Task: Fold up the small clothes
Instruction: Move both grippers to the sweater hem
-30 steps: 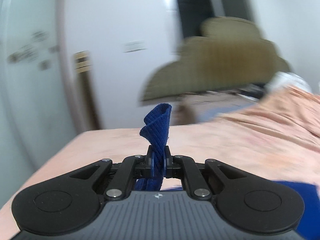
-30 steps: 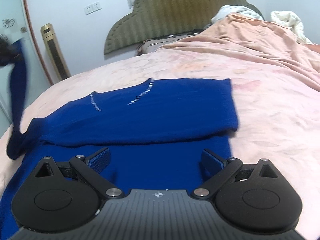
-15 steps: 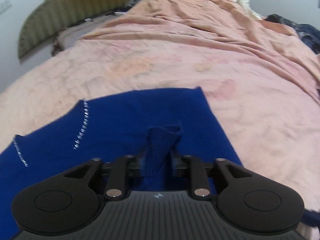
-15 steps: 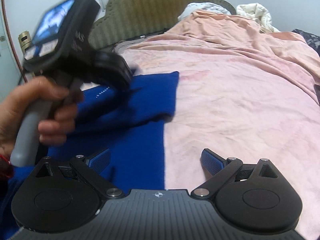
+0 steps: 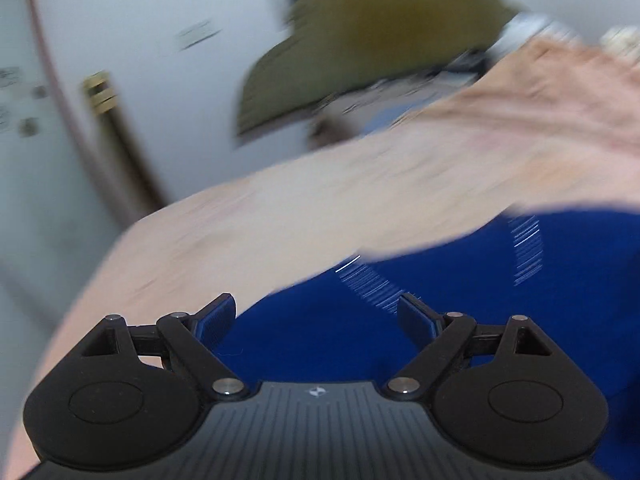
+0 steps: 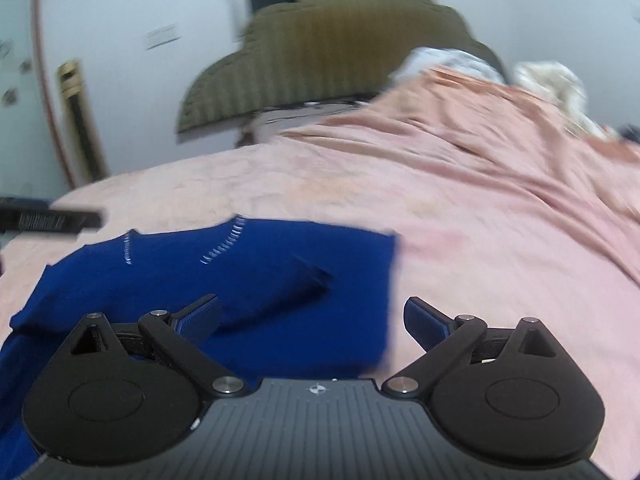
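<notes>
A dark blue sweater (image 6: 248,280) with small white stitching lies partly folded on the pink bedspread (image 6: 480,216). Its sleeve (image 6: 308,280) lies folded across the body. My right gripper (image 6: 312,316) is open and empty, just above the sweater's right edge. In the left wrist view the sweater (image 5: 440,320) fills the lower right, and my left gripper (image 5: 316,316) is open and empty over its left part. Both views are blurred by motion. Part of the left gripper (image 6: 52,220) shows at the left edge of the right wrist view.
An olive padded headboard (image 6: 332,52) stands at the far end of the bed. White and cream bedding (image 6: 552,80) is piled at the far right. A white wall with a gold and black unit (image 6: 76,120) stands to the left of the bed.
My left gripper has let go of the sleeve, opened and swung back to the left. The sleeve now lies across the sweater. The right gripper stays open and has shifted left over the sweater.
</notes>
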`<state>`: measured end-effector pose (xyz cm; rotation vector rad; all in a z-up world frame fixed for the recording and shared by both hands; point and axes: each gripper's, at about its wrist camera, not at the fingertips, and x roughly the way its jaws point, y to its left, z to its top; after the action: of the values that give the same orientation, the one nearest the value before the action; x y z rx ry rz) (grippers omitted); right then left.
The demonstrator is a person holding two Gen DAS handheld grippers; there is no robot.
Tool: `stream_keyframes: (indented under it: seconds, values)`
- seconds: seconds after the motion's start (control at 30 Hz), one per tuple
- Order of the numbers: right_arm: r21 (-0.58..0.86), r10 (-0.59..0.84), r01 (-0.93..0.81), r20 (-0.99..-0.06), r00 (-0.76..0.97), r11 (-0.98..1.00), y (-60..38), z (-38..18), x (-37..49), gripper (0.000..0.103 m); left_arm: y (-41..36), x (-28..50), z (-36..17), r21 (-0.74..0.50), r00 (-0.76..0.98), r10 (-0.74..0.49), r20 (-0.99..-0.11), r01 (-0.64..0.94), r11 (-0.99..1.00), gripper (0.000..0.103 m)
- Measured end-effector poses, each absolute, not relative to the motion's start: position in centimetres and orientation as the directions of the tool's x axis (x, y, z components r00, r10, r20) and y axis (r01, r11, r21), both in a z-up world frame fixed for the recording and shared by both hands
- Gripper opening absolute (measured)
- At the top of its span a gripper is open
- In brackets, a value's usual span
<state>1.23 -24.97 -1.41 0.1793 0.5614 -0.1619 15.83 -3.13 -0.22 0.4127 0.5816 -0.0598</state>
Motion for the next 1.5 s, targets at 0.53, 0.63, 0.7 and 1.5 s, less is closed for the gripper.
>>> stream_keyframes:
  seconds: [0.53,0.63,0.7,1.5]
  values:
    - [-0.276,-0.438,0.341,-0.525,0.730,0.899,-24.3,-1.5,5.8,0.103,1.0,15.9,-5.4,0.399,0.802,0.159,-0.575,0.105,0.911,0.089]
    - [-0.196,-0.281,0.203,-0.600,0.749,0.959,-23.3,-3.0,7.8,0.101,1.8,15.2,-4.7,0.398,0.807,0.168,-0.566,0.089,0.913,0.089]
    - [-0.303,-0.371,0.223,-0.630,0.682,0.926,-22.8,-4.7,9.4,0.100,2.6,14.3,-4.0,0.402,0.823,0.169,-0.543,0.078,0.912,0.089]
    - [0.257,0.084,0.130,-0.681,0.727,0.958,-23.5,-3.8,-7.8,0.101,12.9,2.2,-3.8,-0.076,0.592,-0.183,-0.785,0.201,0.977,0.089]
